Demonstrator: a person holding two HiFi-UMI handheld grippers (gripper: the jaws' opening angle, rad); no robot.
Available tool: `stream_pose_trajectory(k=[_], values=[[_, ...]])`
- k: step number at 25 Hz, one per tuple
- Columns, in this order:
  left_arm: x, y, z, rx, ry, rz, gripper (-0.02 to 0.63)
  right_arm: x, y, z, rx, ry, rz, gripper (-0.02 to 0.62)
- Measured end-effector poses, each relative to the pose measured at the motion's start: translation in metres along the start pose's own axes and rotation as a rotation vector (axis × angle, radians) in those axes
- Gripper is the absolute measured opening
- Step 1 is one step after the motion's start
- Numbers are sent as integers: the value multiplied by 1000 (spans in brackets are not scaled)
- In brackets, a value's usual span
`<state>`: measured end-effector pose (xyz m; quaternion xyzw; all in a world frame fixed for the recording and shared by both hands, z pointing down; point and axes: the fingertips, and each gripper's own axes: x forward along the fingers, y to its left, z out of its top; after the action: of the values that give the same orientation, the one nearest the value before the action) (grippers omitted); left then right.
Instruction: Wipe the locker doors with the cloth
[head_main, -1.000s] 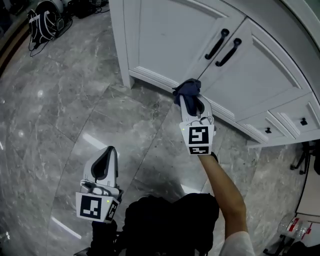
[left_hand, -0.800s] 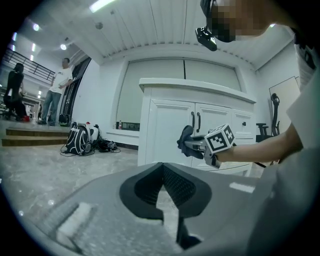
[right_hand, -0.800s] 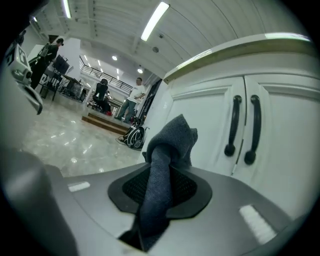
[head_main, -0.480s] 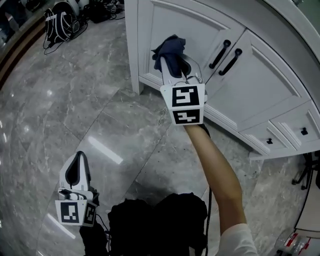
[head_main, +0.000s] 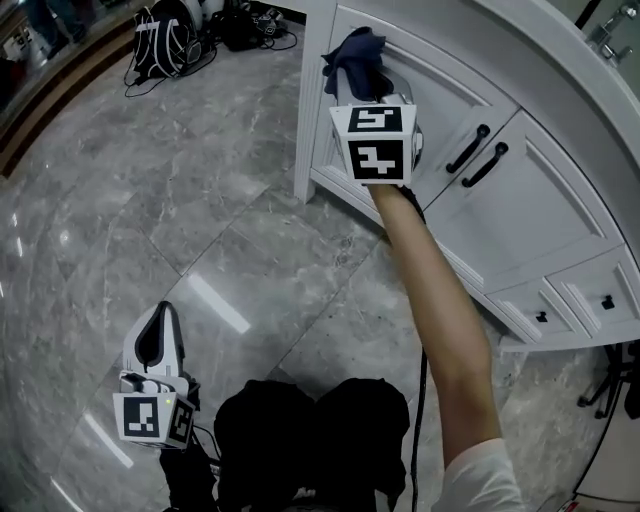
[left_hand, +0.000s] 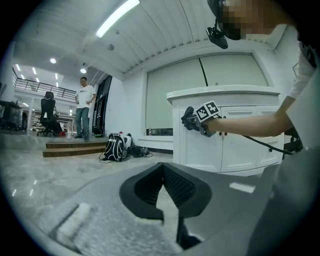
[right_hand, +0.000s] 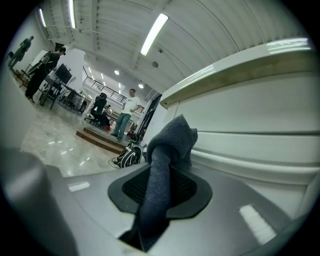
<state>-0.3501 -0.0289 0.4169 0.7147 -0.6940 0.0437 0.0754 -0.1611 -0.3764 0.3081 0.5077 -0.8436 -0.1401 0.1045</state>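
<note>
Right hand-held gripper (head_main: 365, 88) clenched on the cloth (head_main: 355, 52); dark blue cloth pinched between both pads, a bunched wad sticking out past the tips, a tail hanging back through the jaws toward the camera in the right gripper view; arm (head_main: 430, 290) stretched out toward the lockers, marker cube facing the head camera; black cable (head_main: 420, 400) running beside the arm.

Cloth sits at the upper left corner of the left locker door (head_main: 440, 100), just beside the unit's left edge post (head_main: 312, 90); the wad lies against the raised moulding of the door panel in the right gripper view, actual contact hard to confirm; two black handles, left handle (head_main: 467, 148) and right handle (head_main: 492, 163), near the seam between the doors, well apart from the cloth; right locker door (head_main: 540, 215) untouched; small drawers (head_main: 600, 300) past its right edge.

Left hand-held gripper (head_main: 163, 312) clenched on nothing; pad tips meet, nothing between them in the left gripper view; held low over the grey marble floor (head_main: 150, 200), well apart from the lockers, pointing roughly level toward them.

Backpack (head_main: 160, 45) on the floor near the far left corner of the unit; a person (left_hand: 84, 107) standing in the background of the left gripper view.
</note>
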Motion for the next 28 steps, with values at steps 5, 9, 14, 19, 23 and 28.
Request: stream_pose_trajectory(k=[5,9,14,19,23,28], values=[[26,-12,8,35,8,-97,2,25,2,9,9,16,-26,83],[38,-21,14,30,-3,-157,2,34,-4,-1,0,48,-55,83],[38,-15,11,0,-1,-161,2,26,-13,1,-39,49,-95,83],[40,-14,14,-18,-15,-151,2,3,-32,3,-54,39,-129,83],[42,-17,6,-1,-3,-150,2,-21,-51,-1,-72,41,-157,83],[46,-29,4,-9,-8,-181,2,-53,-78,-12,-81,55,-216,83]])
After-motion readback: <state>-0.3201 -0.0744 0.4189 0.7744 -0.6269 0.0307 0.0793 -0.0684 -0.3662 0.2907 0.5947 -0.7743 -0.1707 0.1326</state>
